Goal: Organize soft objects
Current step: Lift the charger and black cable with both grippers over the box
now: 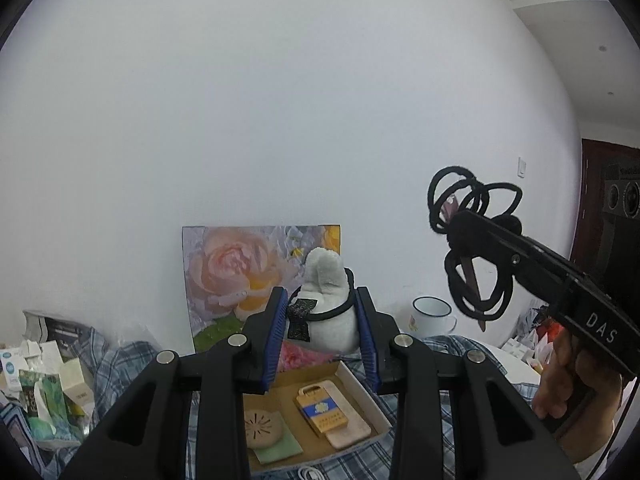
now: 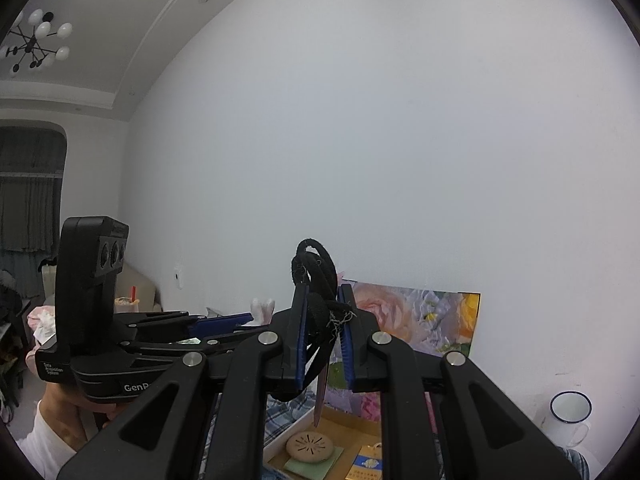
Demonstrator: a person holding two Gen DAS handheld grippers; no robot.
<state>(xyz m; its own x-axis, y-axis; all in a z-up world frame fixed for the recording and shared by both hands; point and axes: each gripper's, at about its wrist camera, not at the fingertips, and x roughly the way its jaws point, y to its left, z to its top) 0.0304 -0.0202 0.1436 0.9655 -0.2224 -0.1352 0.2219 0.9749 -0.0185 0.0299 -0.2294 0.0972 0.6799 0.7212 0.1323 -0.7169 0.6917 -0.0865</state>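
Above the open cardboard box (image 1: 360,384), we held a white plush toy (image 1: 330,304) clamped in our left claw (image 1: 325,334). Beside it, our right claw (image 2: 322,334) gripped a bundle of black hair ties (image 2: 316,276), raised clear of the plaid cloth (image 1: 120,364).

Ahead: bare wall (image 1: 280,100), open air w/ room to pass.
Below: open box (image 1: 360,388), floral board (image 1: 224,272) upright behind it.
Right: mug (image 1: 432,314).
Left: carton clutter (image 1: 44,384).
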